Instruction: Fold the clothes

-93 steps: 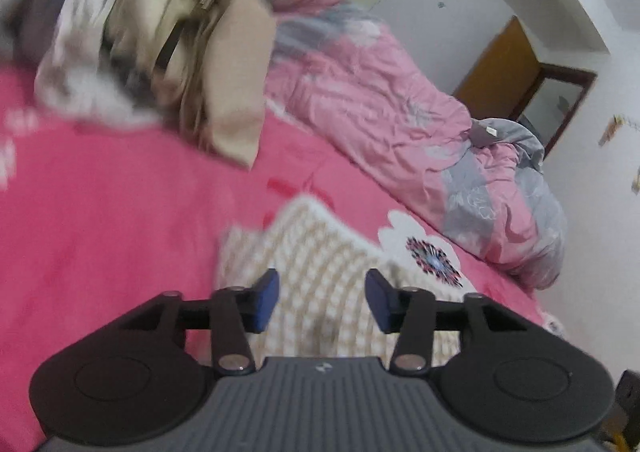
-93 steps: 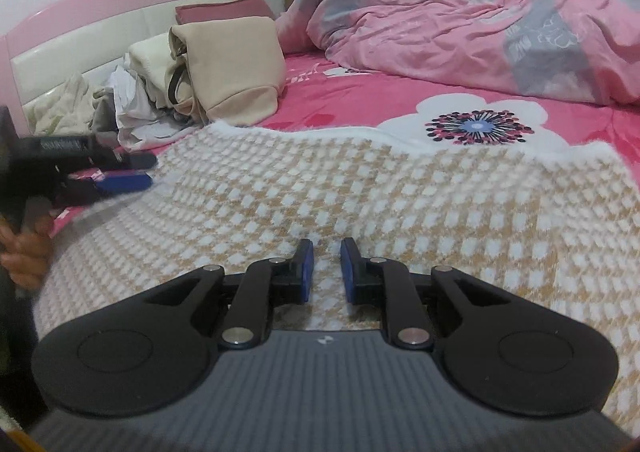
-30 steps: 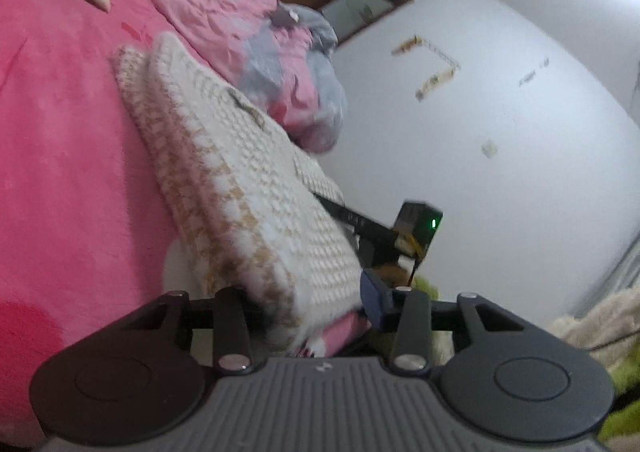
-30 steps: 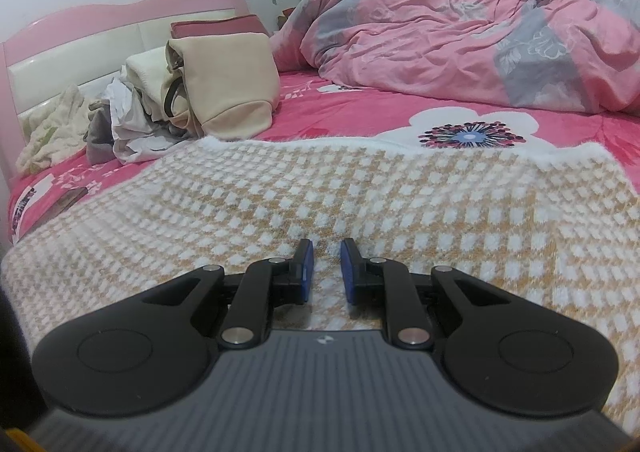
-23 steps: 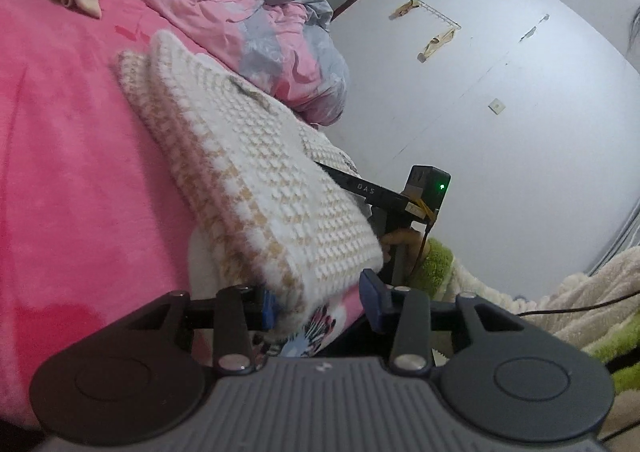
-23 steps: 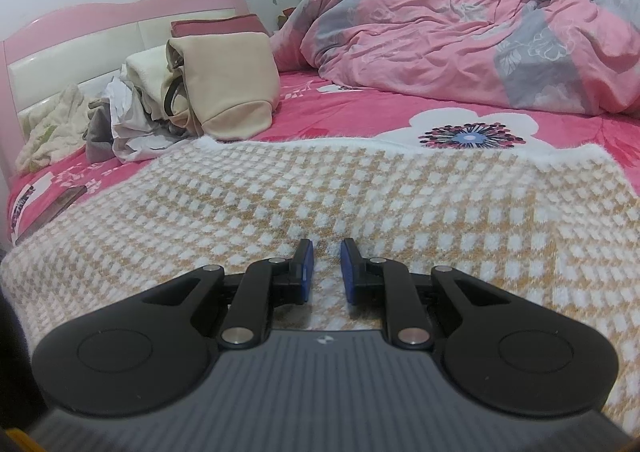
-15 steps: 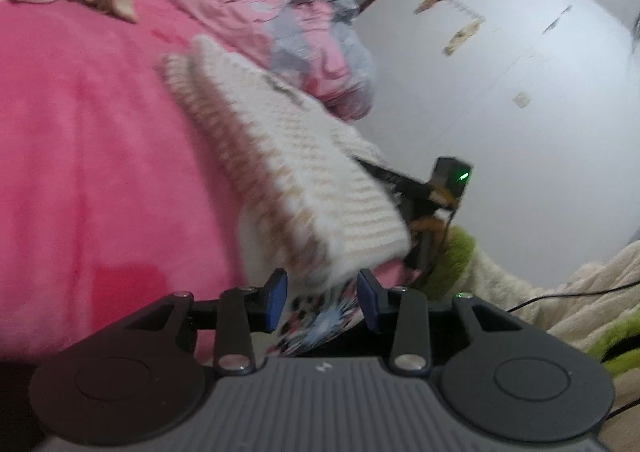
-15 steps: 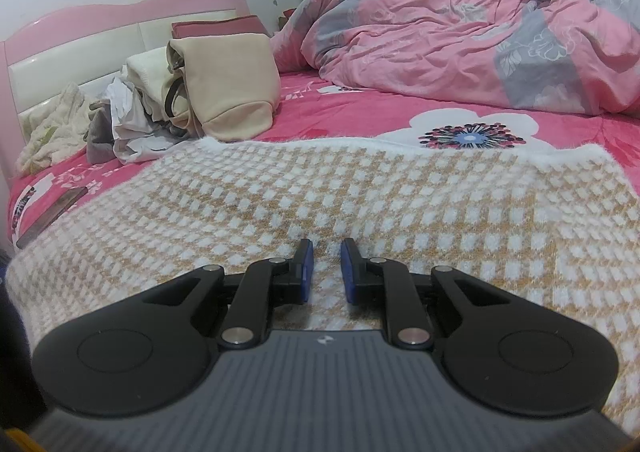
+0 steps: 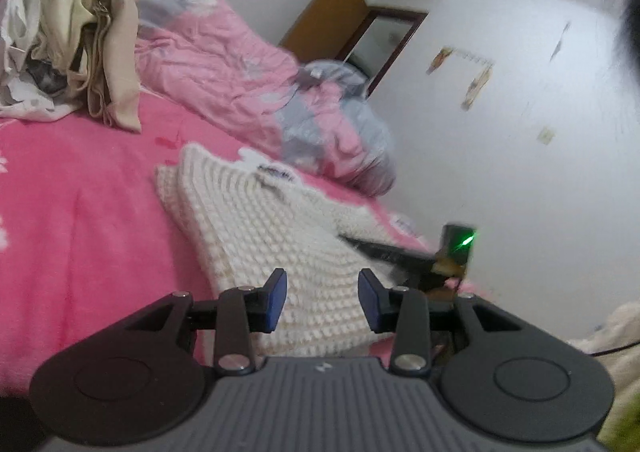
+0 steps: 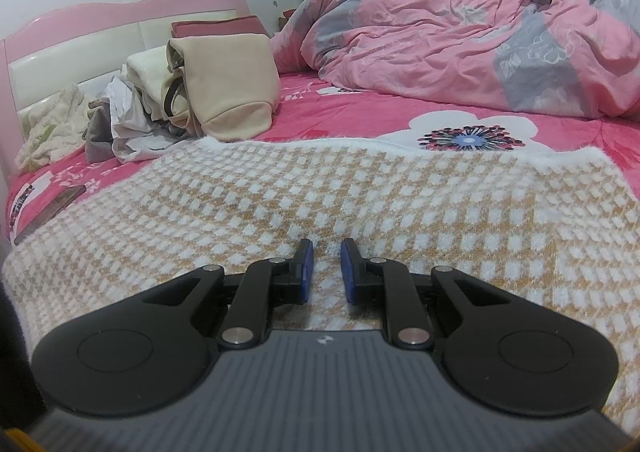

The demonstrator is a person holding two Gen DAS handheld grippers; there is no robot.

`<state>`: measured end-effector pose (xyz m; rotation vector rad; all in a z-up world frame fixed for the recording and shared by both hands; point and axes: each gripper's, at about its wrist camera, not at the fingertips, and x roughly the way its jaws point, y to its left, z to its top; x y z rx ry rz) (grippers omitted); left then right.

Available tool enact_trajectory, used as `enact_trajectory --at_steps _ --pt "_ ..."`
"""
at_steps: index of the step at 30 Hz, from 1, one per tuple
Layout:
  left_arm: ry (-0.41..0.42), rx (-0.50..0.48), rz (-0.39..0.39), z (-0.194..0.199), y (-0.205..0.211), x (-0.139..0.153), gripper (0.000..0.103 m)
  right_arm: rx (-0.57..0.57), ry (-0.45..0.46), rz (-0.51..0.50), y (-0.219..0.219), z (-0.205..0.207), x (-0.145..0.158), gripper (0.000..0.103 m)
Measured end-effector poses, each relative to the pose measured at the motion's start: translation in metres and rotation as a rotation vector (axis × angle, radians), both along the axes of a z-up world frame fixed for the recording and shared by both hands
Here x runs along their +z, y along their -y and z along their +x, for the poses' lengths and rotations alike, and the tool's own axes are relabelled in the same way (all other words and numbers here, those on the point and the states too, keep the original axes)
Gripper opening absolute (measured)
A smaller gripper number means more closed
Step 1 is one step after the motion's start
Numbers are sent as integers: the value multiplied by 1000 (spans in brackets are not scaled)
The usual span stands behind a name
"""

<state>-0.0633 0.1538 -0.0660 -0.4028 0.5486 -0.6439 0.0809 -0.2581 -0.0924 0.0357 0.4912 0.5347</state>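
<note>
A cream-and-tan checked knit garment (image 9: pixel 260 220) lies folded on the pink bed (image 9: pixel 80 212). My left gripper (image 9: pixel 322 300) hovers over its near end, jaws apart. Both blue pads are bare and the cloth shows beyond them. In the right wrist view the garment (image 10: pixel 360 192) spreads wide in front. My right gripper (image 10: pixel 327 272) rests low on its near edge, the pads close together with knit filling the narrow gap. From the left wrist view the right gripper (image 9: pixel 352 241) shows as a thin black bar lying on the garment's right side.
A rumpled pink and grey quilt (image 10: pixel 460 40) fills the far side of the bed. A beige bag (image 10: pixel 228 88) and a heap of loose clothes (image 10: pixel 132 120) sit by the pink headboard (image 10: pixel 80 32). A flat dark item (image 10: pixel 52 208) lies at the left edge. White wall and a door (image 9: pixel 328 16) stand beyond.
My left gripper came off the garment's near corner at the bed edge, rose and swung to look across the bed. The right gripper and the garment under it stayed still.
</note>
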Motion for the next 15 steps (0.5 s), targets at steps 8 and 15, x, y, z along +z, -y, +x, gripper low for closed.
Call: enact_trajectory --at_steps 8,15 --pt "-202 166 42 18 -2 -19 31 -6 17 -14 -3 -4 0 14" --pt "-54 262 180 -2 24 22 38 -81 27 35 7 -33 26 18"
